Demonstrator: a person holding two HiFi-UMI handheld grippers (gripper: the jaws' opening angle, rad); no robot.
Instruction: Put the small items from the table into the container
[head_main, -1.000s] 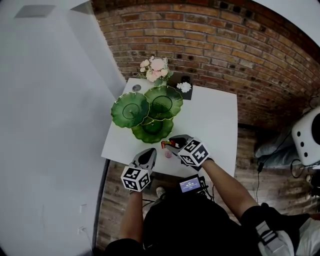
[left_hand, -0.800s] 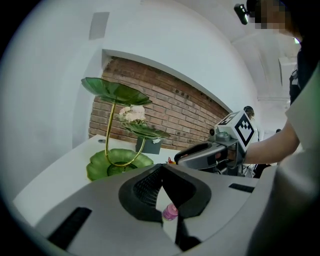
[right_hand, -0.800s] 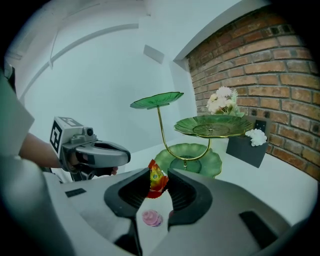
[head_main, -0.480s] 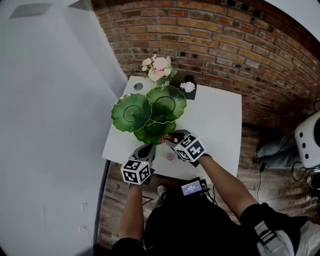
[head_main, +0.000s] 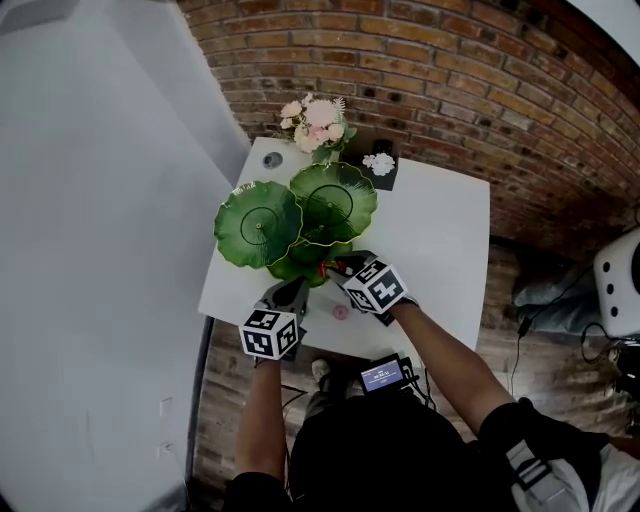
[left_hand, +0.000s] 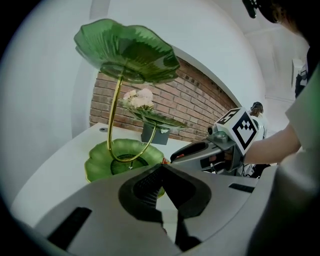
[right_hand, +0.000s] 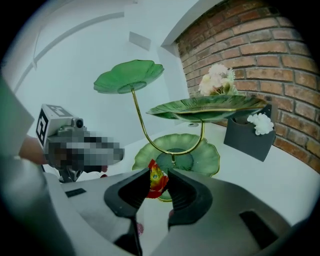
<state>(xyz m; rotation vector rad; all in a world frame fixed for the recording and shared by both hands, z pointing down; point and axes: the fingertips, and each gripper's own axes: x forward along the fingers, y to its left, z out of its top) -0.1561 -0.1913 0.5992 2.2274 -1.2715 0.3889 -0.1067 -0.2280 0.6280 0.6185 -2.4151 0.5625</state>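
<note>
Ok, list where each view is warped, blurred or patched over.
Head view: the wide lens bows the brick wall and the table edges. Left gripper view: dark round border, soft even light on the green stand. Right gripper view: a mosaic patch added afterwards sits at left; the red wrapper in the right gripper reads clearly.
</note>
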